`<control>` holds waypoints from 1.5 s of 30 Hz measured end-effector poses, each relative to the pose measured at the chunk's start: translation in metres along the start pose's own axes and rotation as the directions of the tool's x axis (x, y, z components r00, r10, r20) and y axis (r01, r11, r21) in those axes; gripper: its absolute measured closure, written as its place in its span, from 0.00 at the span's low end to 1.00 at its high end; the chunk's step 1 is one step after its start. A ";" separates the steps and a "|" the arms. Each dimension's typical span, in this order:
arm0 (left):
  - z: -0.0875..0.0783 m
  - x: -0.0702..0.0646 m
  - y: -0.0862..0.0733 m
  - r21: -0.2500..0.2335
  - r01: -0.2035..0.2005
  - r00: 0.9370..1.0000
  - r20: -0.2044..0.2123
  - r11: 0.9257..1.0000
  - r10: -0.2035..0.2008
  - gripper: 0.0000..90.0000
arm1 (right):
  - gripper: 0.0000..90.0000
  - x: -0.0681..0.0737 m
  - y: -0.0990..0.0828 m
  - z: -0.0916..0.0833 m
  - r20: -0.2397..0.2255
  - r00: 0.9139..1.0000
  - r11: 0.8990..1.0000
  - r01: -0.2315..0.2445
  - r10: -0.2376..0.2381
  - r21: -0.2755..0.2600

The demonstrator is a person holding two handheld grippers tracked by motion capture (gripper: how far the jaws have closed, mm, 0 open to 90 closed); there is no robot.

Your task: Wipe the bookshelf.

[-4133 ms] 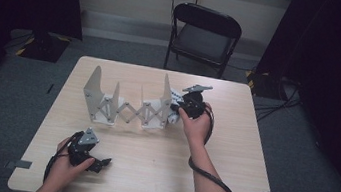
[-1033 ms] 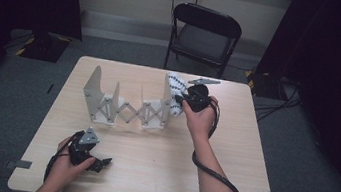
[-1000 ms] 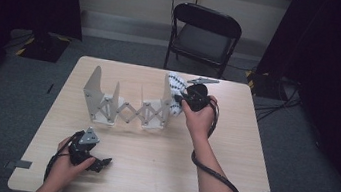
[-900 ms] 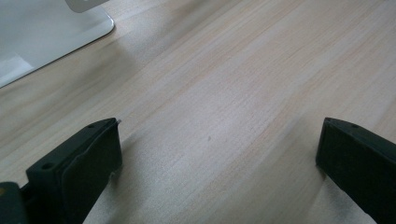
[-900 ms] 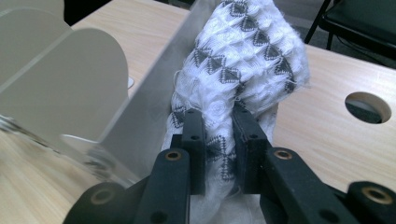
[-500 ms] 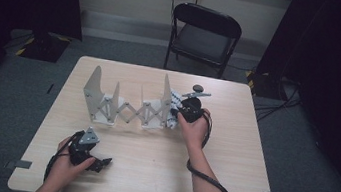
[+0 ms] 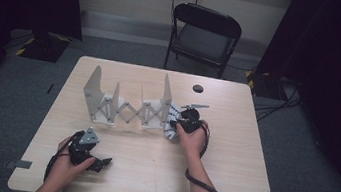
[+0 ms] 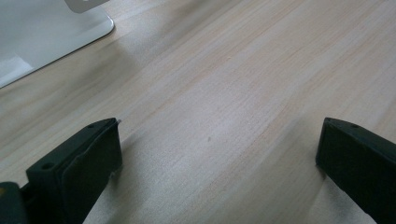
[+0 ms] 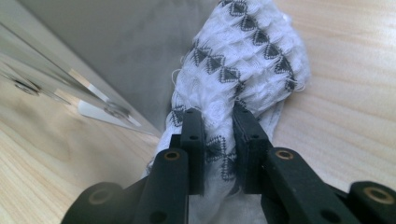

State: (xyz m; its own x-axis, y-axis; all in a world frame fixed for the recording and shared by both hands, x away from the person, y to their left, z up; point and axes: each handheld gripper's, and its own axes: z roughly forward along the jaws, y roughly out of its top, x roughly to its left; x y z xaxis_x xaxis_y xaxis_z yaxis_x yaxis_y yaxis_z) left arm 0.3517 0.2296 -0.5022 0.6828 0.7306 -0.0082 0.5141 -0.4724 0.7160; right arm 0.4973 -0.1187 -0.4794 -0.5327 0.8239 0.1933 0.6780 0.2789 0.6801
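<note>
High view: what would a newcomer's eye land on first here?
The pale folding rack stretched like an accordion across the table. At its right end the right gripper is shut on a white cloth with dark triangles. The left gripper rests open near the front left corner.

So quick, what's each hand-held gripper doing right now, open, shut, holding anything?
Left hand-held gripper: open, nothing between its jaws, low over the table.
Right hand-held gripper: shut on the white patterned cloth, beside the folding rack.
</note>
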 end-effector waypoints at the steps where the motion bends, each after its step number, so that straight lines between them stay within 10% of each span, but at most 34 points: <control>1: 0.000 0.000 0.000 0.000 0.000 1.000 0.000 1.000 0.000 0.00 | 0.84 0.000 -0.001 0.000 0.001 1.000 1.000 -0.004 0.004 0.001; 14: 0.000 0.000 0.000 0.000 0.000 1.000 0.000 1.000 0.000 0.00 | 0.84 -0.002 -0.003 -0.017 0.014 1.000 1.000 0.007 -0.007 0.004; 29: 0.000 0.000 0.000 0.003 0.002 1.000 -0.002 1.000 -0.002 0.00 | 0.84 0.008 0.043 -0.062 0.004 0.999 0.992 0.049 -0.049 -0.120; 45: 0.000 0.000 0.000 0.002 -0.006 1.000 -0.002 1.000 0.006 0.00 | 0.84 0.006 0.033 -0.016 0.010 0.999 0.997 0.036 -0.036 -0.072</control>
State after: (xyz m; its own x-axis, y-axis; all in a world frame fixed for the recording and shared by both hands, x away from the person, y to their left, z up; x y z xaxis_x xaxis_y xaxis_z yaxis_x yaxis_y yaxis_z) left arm 0.3514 0.2295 -0.5018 0.6846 0.7290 -0.0022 0.5111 -0.4778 0.7145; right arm 0.5084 -0.1127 -0.4445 -0.5516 0.8182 0.1618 0.6197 0.2723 0.7361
